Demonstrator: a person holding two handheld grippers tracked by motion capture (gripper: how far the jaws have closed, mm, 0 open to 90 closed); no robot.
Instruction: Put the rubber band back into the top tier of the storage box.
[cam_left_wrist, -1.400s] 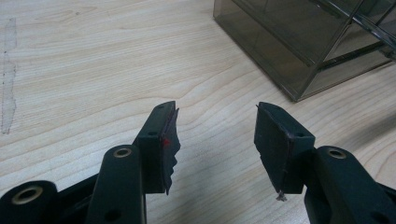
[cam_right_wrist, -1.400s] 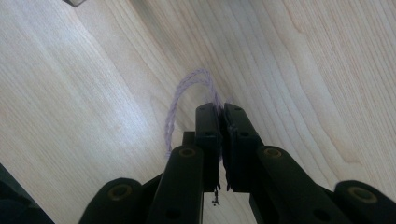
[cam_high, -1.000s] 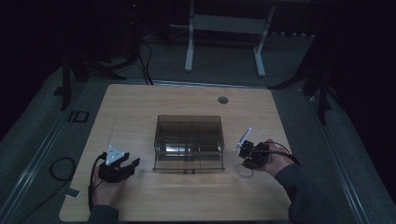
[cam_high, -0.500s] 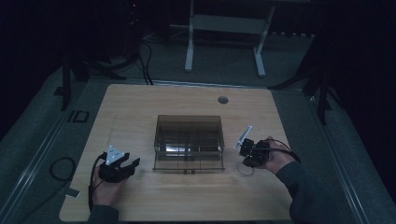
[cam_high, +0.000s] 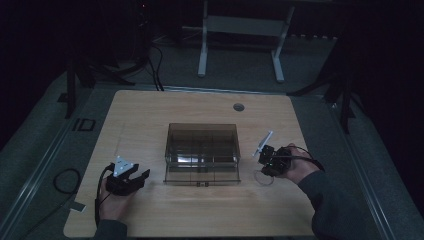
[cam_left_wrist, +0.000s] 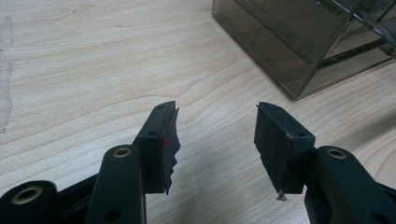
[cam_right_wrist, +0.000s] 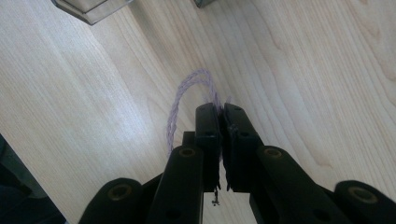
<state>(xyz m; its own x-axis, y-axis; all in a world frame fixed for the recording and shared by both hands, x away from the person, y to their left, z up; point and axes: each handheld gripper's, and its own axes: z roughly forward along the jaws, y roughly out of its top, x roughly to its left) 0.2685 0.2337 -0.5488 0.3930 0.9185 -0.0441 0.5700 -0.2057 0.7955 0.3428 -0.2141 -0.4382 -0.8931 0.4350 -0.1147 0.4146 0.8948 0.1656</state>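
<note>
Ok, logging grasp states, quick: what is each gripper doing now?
Left gripper: open, holding nothing.
Right gripper: shut on a pale twisted cord loop.

On the table (cam_high: 150, 125) sit 1 smoky clear box (cam_high: 202, 150), 1 twisted cord loop (cam_right_wrist: 187, 100) (pale purple), and 2 grippers.

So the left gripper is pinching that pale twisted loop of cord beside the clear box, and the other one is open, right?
Not quite: it is the right gripper that is shut on the cord, as the right gripper view shows. The left gripper is the open one, with nothing between its jaws, beside the clear box.
</note>
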